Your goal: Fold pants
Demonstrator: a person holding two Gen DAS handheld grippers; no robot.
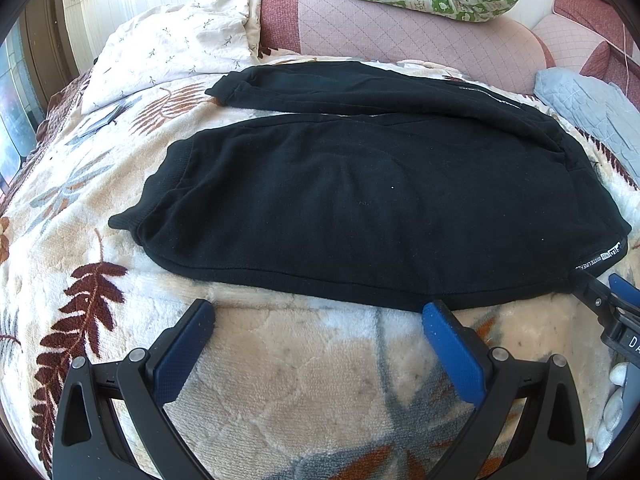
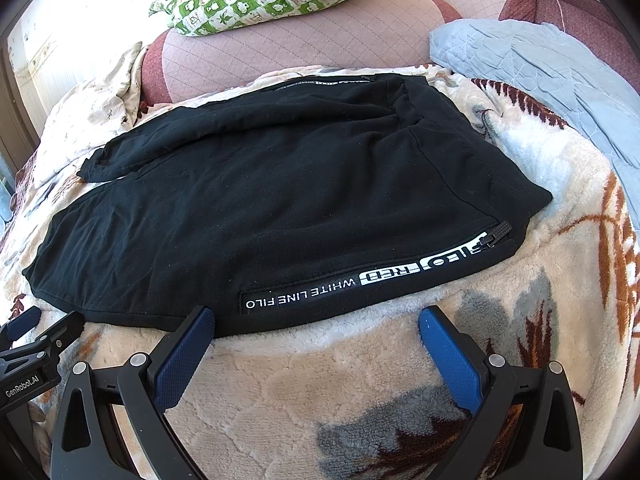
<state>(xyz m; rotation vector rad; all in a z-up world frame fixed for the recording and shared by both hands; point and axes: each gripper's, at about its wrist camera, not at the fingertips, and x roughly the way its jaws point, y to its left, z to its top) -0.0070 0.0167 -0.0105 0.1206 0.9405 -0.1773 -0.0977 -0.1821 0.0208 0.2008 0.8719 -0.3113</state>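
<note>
Two grippers, both with jaws spread wide and empty: left gripper (image 1: pixel 318 312) and right gripper (image 2: pixel 316 318) sit just short of the near edge of the black pants (image 1: pixel 360 200). Pants lie flat on the leaf-print blanket (image 1: pixel 280 360), legs still apart, waistband to the right. Fabric looks like soft, limp fleece: light, will sag and drag on plush pile. Best hold is probably the near side seam, by the printed stripe (image 2: pixel 360 280) and near cuff (image 1: pixel 160 196). No containers visible.

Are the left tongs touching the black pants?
Apart. In the left wrist view the open left tongs hover short of the black pants, with blanket showing between.
</note>
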